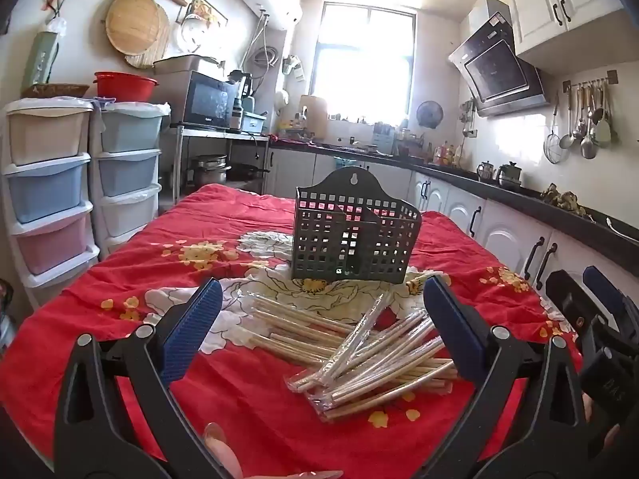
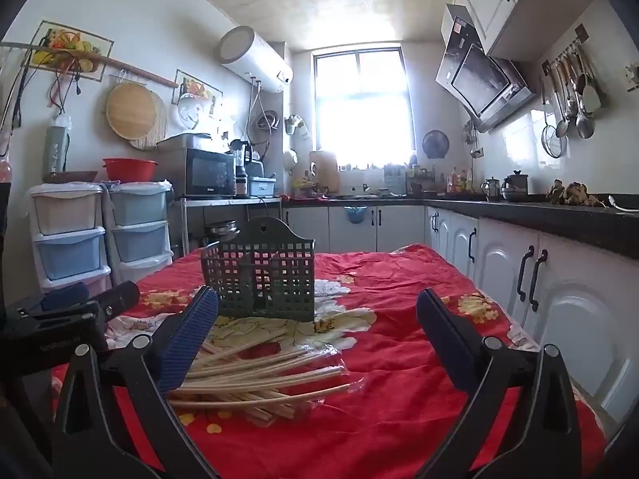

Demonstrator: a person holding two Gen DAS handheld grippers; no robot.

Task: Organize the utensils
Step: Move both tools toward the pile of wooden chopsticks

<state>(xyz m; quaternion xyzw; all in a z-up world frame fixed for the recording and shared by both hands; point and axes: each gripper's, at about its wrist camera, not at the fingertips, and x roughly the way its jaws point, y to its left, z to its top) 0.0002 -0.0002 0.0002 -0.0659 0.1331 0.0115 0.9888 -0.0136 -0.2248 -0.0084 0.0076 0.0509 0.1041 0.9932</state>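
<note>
A pile of wooden chopsticks [image 1: 351, 351], some in clear plastic sleeves, lies on the red flowered tablecloth [image 1: 247, 415]. Behind the pile stands a dark green perforated utensil holder [image 1: 353, 235], upright and with nothing visible inside. My left gripper [image 1: 323, 315] is open, hovering just short of the pile with nothing between its fingers. In the right wrist view the chopsticks [image 2: 263, 375] lie low and to the left, and the holder [image 2: 261, 275] stands behind them. My right gripper [image 2: 317, 327] is open and holds nothing. The right gripper also shows at the edge [image 1: 591, 311] of the left wrist view.
White lower cabinets [image 2: 531, 275] under a dark counter run along the right side, close to the table. Pastel drawer towers [image 1: 52, 183] stand left of the table. A person's fingertips [image 1: 223, 455] show at the bottom of the left wrist view. Red cloth lies bare on the right [image 2: 399, 359].
</note>
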